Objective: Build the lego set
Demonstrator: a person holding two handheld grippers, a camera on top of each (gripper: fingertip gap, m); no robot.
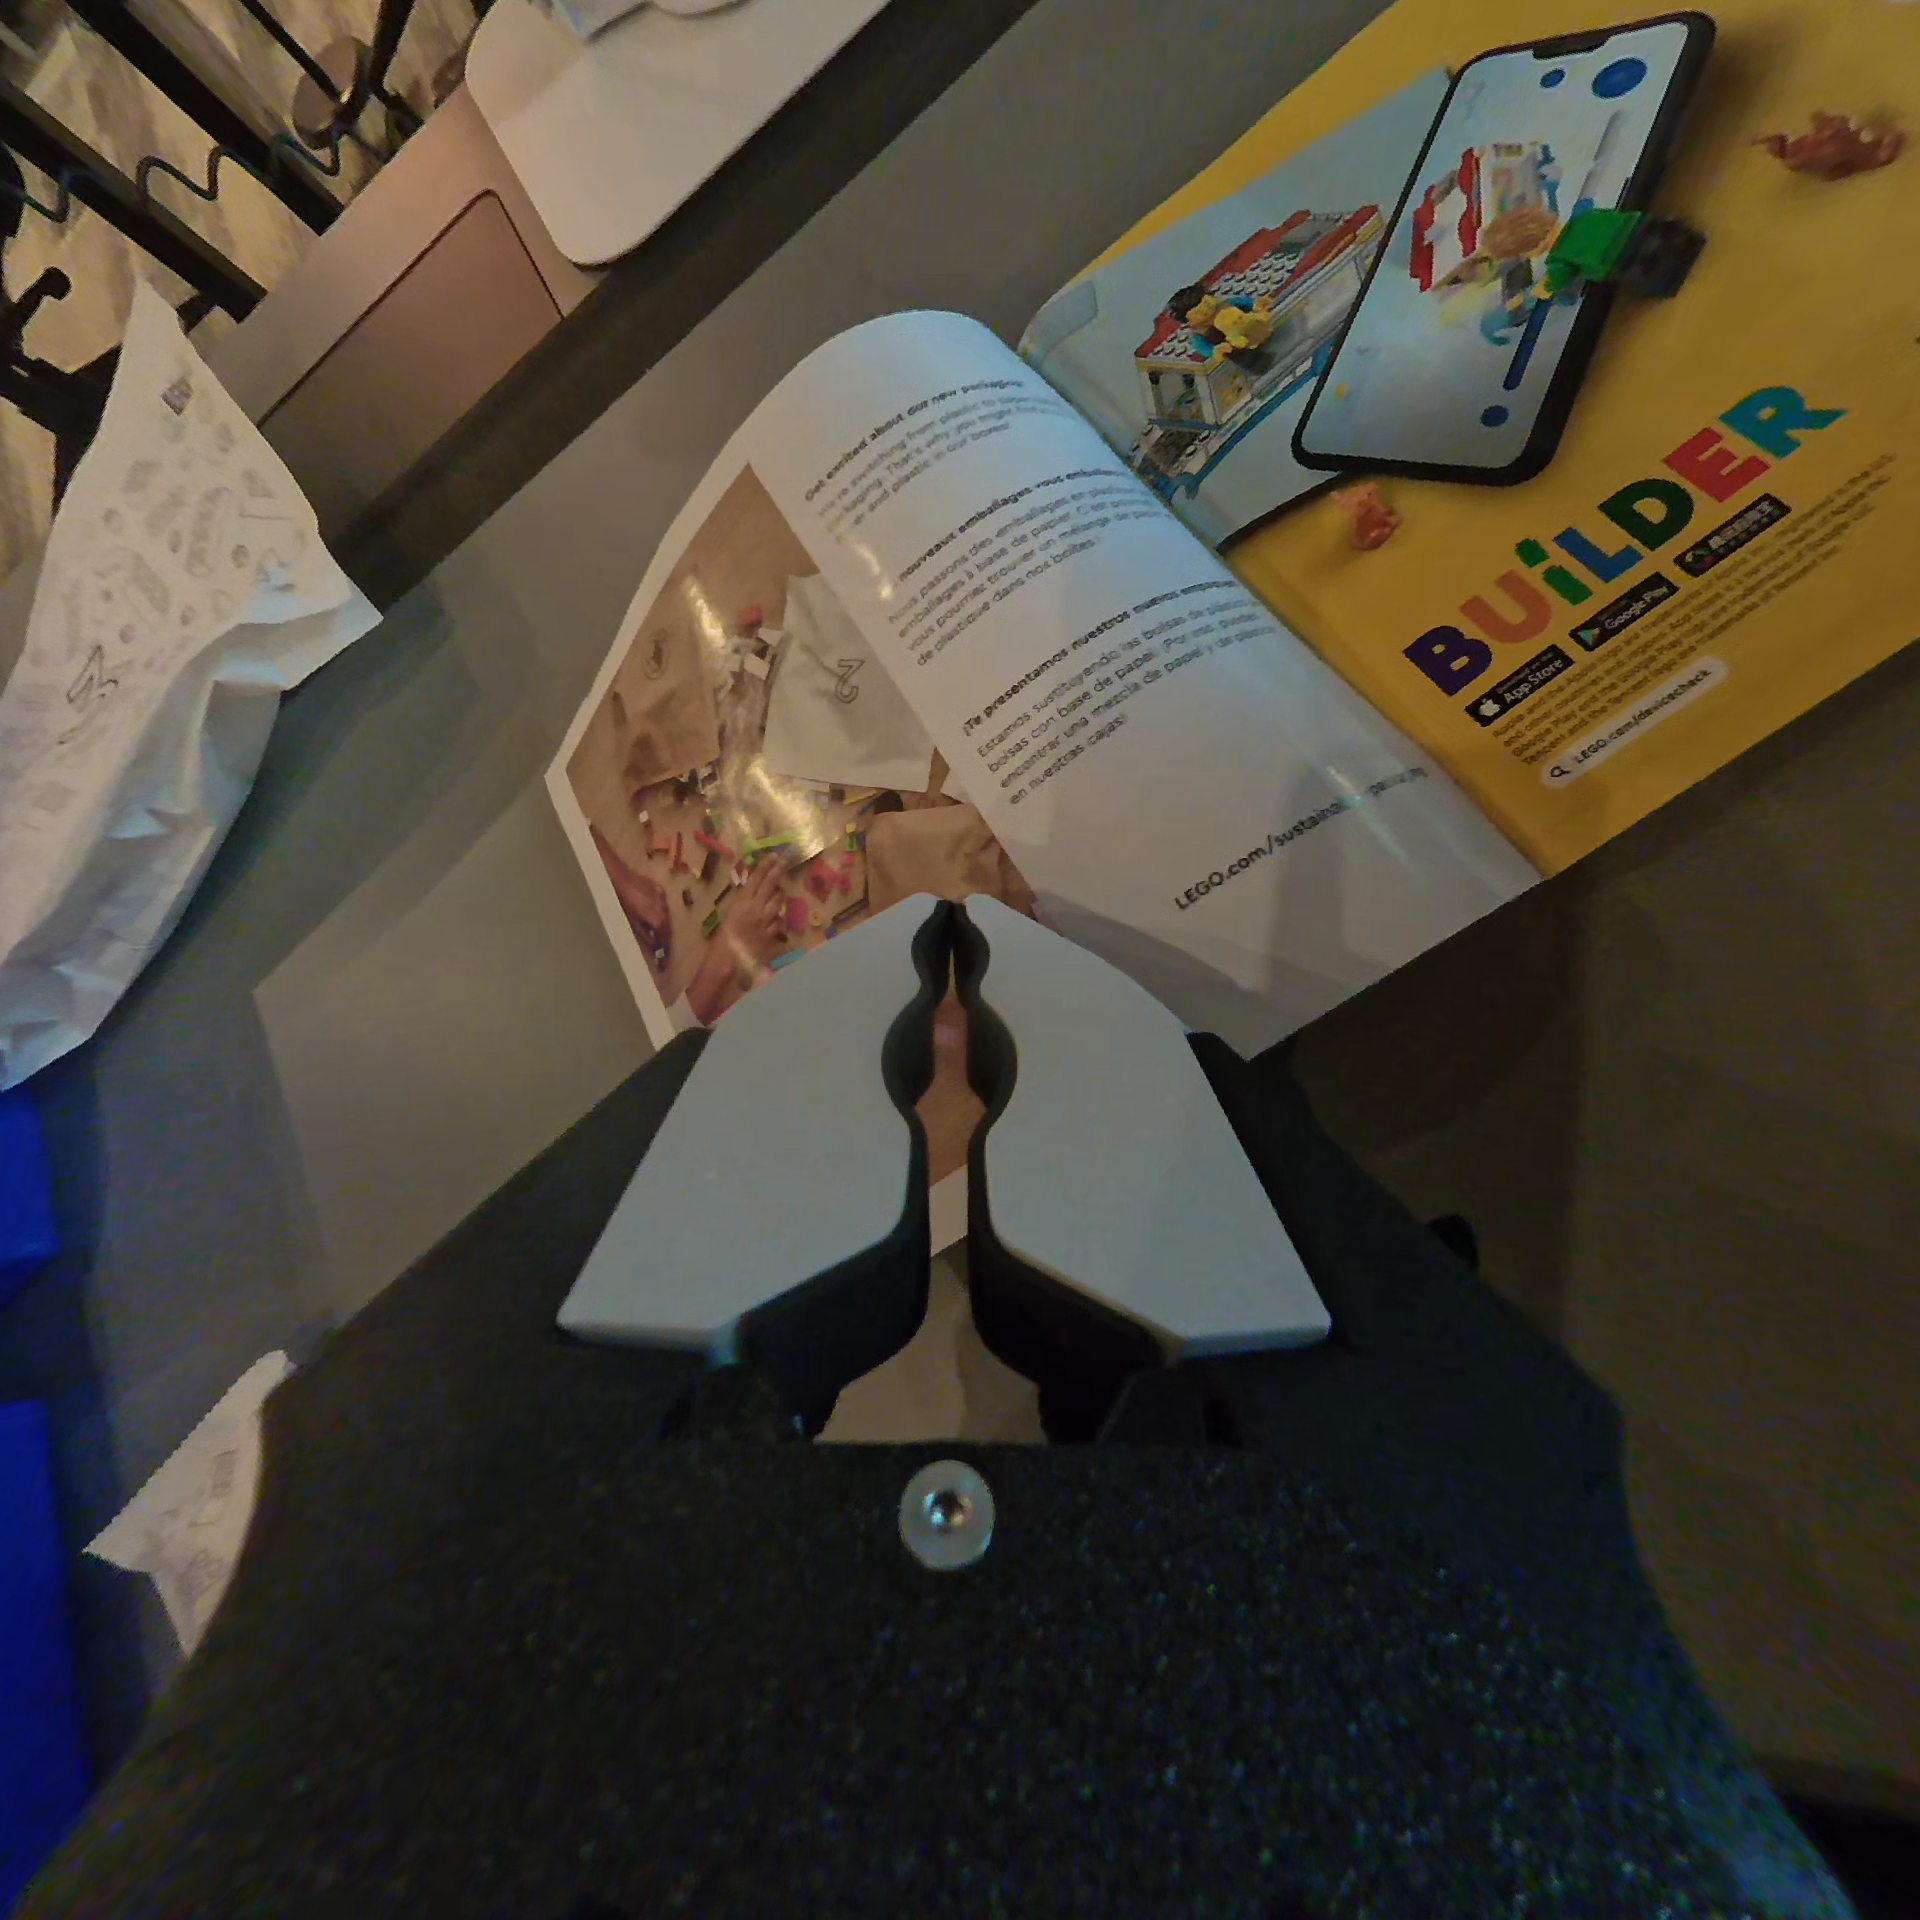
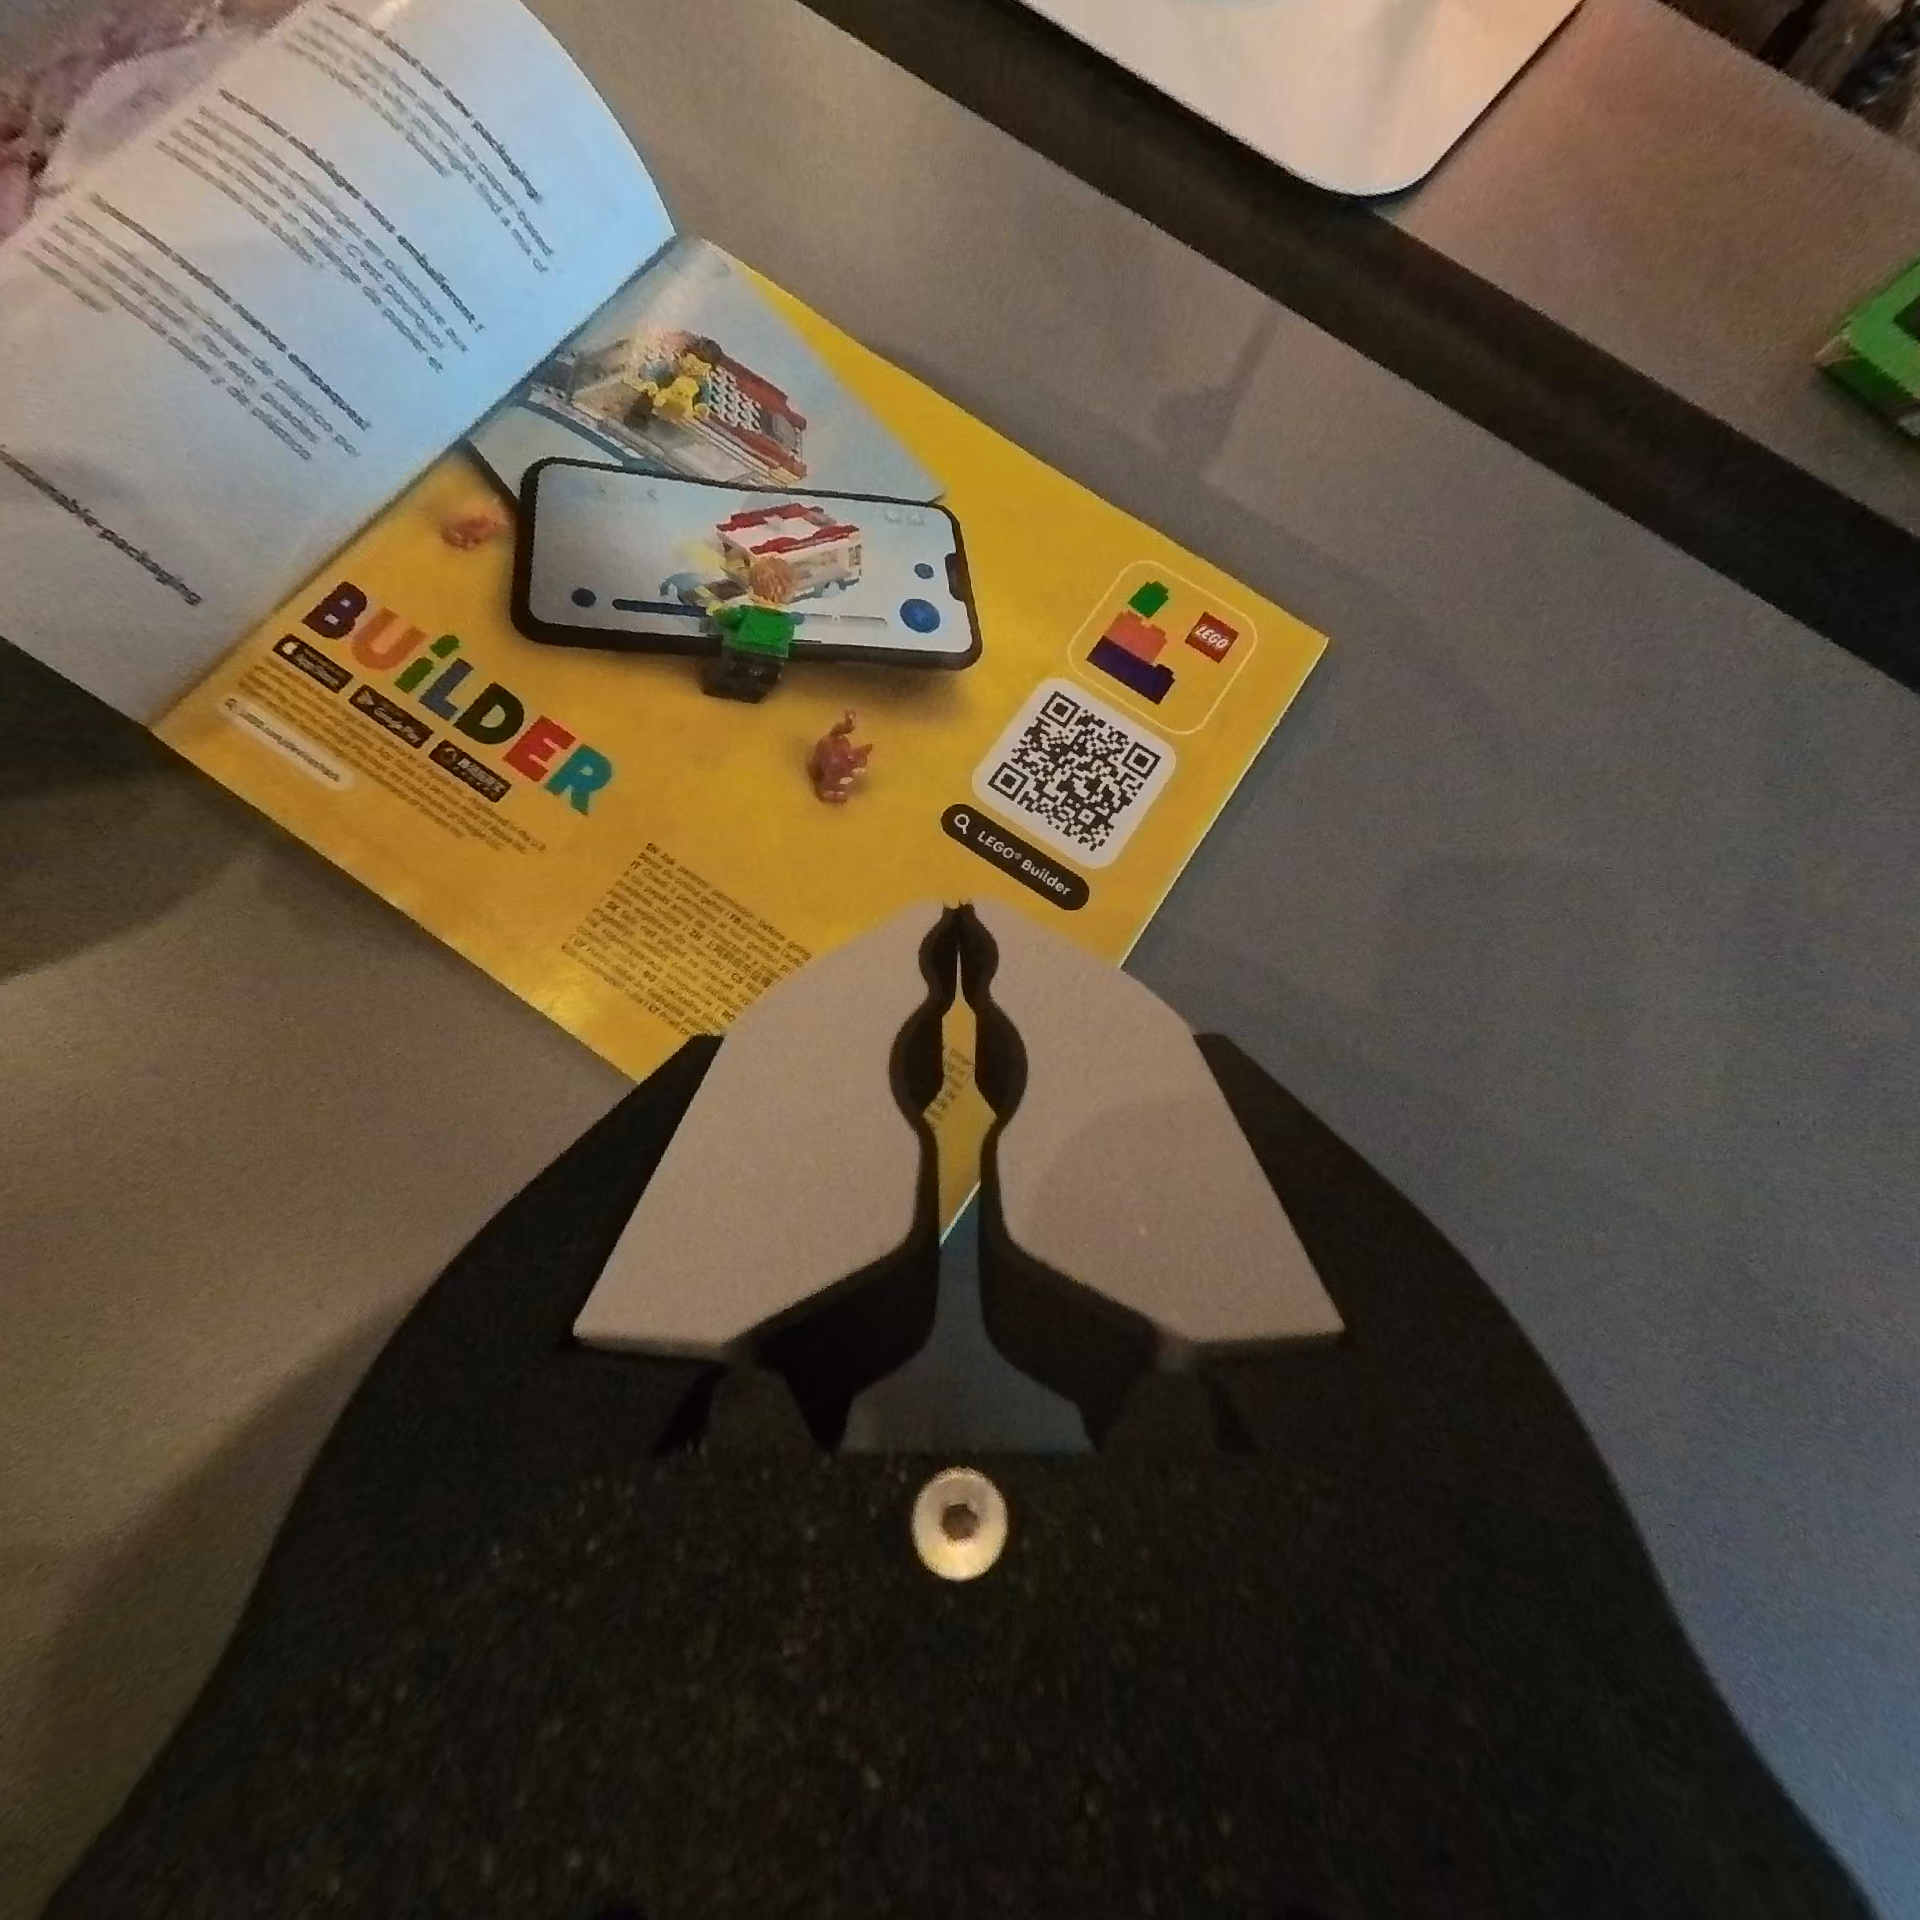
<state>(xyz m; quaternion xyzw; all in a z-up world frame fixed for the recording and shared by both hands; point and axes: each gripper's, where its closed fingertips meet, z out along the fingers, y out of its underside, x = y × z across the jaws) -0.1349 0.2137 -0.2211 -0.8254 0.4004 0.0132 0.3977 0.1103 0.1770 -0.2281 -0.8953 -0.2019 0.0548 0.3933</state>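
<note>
The left hand-held gripper (image 1: 951, 912) covers the near corner of the open instruction booklet (image 1: 1091, 665), and the right hand-held gripper (image 2: 961, 914) hides the yellow page's near edge. The crumpled paper bag (image 1: 156, 623) runs off the left view's left edge. A green box (image 2: 1881, 353) is cut by the right view's edge. The white pad (image 2: 1299, 73) is cropped at the top.

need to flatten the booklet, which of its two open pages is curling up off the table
The white text page, on the booklet's left: it arches upward near the spine, while the yellow page lies flat on the grey table.
</note>
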